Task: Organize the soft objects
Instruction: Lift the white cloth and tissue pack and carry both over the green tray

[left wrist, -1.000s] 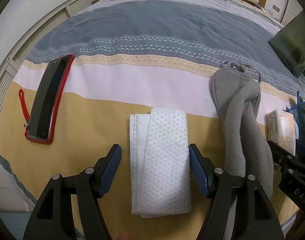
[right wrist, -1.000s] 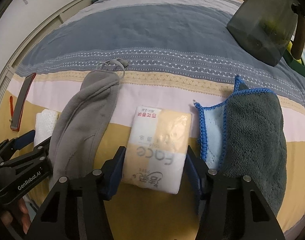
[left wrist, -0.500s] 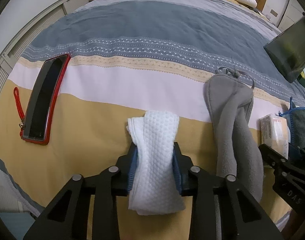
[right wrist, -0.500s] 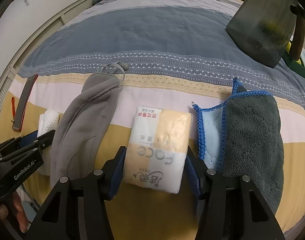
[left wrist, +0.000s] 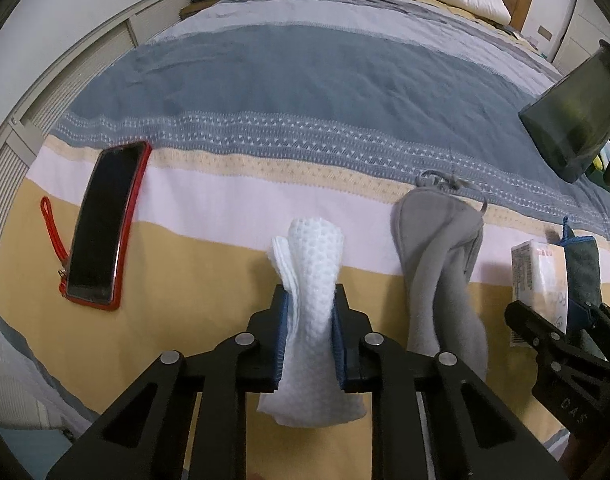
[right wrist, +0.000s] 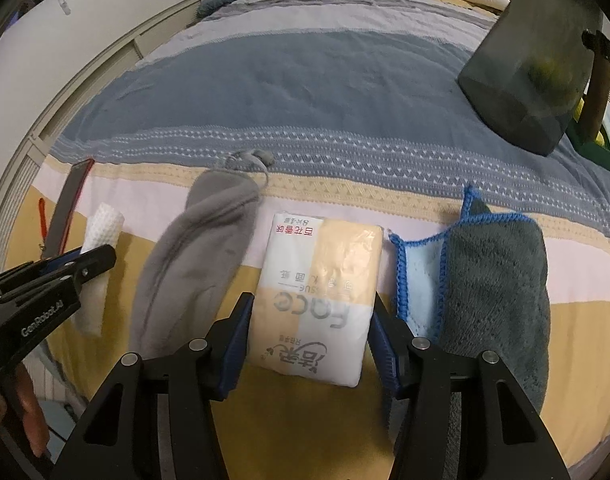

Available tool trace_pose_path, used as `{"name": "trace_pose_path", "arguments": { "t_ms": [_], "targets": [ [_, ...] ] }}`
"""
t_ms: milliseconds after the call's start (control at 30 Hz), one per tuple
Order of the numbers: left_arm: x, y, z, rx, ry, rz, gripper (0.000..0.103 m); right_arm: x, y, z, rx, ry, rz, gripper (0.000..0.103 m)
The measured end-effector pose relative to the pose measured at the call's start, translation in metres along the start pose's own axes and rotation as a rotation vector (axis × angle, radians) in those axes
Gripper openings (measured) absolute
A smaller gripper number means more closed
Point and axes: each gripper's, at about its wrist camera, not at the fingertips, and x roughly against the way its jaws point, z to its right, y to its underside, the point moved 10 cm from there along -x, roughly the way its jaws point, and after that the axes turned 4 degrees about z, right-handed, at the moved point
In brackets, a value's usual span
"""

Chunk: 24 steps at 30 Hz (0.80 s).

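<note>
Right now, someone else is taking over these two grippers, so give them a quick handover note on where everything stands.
Left gripper: shut on the white waffle cloth, pinched at its middle.
Right gripper: closed on the tissue pack, pads against both sides.
Grey fleece pouch lies on the bed between them; blue-edged grey towel lies right of the pack.
Phone lies far left.
Nothing put away yet; all four soft items still need placing.

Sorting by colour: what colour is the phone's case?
Red, clearest in the left wrist view.
</note>
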Motion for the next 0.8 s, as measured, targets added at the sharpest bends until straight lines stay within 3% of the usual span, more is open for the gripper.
{"name": "trace_pose_path", "arguments": {
  "t_ms": [367,800],
  "targets": [
    [0.019,-0.008,0.006,-0.014,-0.033,0.020,0.014,0.024,-0.017,0.000,0.017,-0.023,0.032,0.052],
    [0.059,-0.046,0.034,-0.040,-0.038,0.074,0.014,0.078,-0.051,0.013,0.041,-0.027,0.101,0.052]
  ]
}}
